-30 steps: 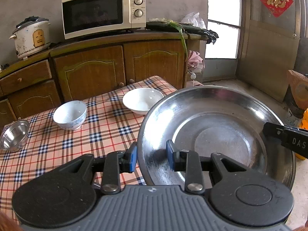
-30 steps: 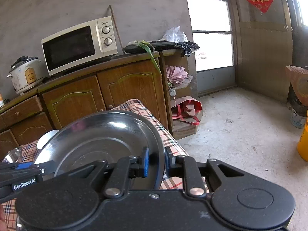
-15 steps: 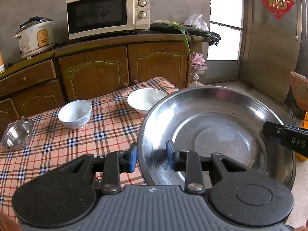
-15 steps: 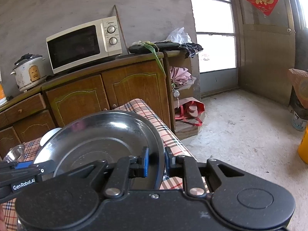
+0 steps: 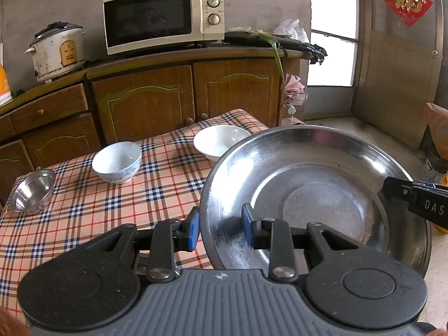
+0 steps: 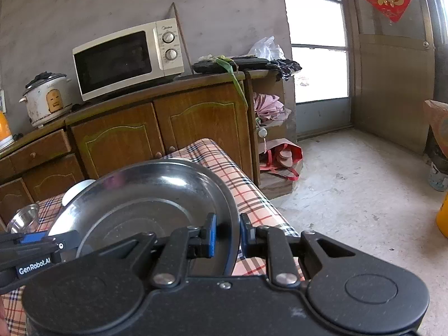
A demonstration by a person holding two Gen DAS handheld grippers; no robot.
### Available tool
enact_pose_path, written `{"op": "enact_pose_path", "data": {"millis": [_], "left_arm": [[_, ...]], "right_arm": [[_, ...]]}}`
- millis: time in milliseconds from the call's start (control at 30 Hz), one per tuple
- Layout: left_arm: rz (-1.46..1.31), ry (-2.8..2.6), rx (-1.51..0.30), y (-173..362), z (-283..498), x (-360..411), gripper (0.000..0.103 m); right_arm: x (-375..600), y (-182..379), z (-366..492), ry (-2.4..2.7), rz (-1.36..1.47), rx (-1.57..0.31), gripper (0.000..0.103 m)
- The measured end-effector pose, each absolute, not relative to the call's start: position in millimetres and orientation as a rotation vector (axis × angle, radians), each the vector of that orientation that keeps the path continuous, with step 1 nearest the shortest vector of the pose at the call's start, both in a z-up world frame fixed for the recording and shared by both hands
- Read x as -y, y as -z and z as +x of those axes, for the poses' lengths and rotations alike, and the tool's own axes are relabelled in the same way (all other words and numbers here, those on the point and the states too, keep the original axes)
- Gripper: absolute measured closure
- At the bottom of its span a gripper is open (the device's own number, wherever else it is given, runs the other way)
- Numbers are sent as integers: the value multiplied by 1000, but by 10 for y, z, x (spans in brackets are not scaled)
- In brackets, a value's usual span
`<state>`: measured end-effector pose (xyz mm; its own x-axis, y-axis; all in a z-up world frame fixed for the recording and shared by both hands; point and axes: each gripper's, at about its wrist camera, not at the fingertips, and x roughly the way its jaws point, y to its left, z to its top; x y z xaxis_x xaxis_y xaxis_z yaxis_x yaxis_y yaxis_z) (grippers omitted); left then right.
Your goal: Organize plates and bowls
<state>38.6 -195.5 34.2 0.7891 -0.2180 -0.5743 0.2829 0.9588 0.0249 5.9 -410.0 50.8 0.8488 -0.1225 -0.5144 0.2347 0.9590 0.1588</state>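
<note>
A large steel plate (image 5: 316, 184) is held in the air over the right end of the checked table (image 5: 84, 218). My left gripper (image 5: 220, 228) is shut on its left rim. My right gripper (image 6: 226, 236) is shut on its right rim; the plate also shows in the right wrist view (image 6: 145, 196). On the table stand a white bowl with a blue pattern (image 5: 117, 161), a plain white bowl (image 5: 219, 141) partly hidden behind the plate, and a small steel bowl (image 5: 32, 190) at the left edge.
A wooden cabinet (image 5: 168, 98) stands behind the table with a microwave (image 5: 163, 18) and a rice cooker (image 5: 57, 50) on top. Concrete floor (image 6: 364, 182) lies to the right of the table, with a red bag (image 6: 280, 156) beside the cabinet.
Both grippers and the plate between them have risen a little and drawn back; the table and cabinet sit lower and farther in view. The grip on the plate is unchanged.
</note>
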Motion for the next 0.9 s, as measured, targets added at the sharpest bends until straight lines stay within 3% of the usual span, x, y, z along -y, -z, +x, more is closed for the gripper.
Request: {"op": "enact_pose_path", "data": {"millis": [900], "left_arm": [[106,232,-628,-251,388,1794,72]], "right_arm": [[3905,-394,112,146,188,-563,80]]}}
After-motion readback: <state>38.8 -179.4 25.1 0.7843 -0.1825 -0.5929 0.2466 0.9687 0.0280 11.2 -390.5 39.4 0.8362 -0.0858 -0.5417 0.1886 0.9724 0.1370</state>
